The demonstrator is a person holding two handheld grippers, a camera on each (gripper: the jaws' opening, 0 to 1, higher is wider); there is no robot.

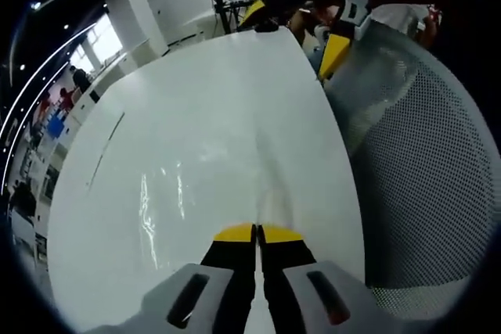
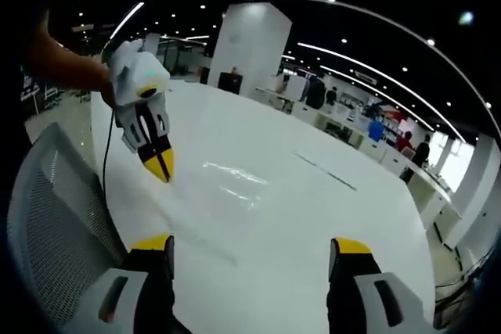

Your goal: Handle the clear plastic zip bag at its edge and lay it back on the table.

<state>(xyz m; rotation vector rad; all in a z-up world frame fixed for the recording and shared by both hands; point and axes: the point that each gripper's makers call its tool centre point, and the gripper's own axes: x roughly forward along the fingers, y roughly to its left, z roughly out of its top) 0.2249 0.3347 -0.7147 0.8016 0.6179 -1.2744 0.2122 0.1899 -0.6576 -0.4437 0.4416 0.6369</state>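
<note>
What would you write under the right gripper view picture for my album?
Open right gripper hovers over the white table while the shut left gripper pinches the clear plastic zip bag.

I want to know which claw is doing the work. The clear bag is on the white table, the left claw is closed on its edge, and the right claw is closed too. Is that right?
Not quite. The right gripper is open: the right gripper view shows its jaws wide apart. The clear plastic zip bag does lie on the white table, and the left gripper is shut at its edge.
</note>
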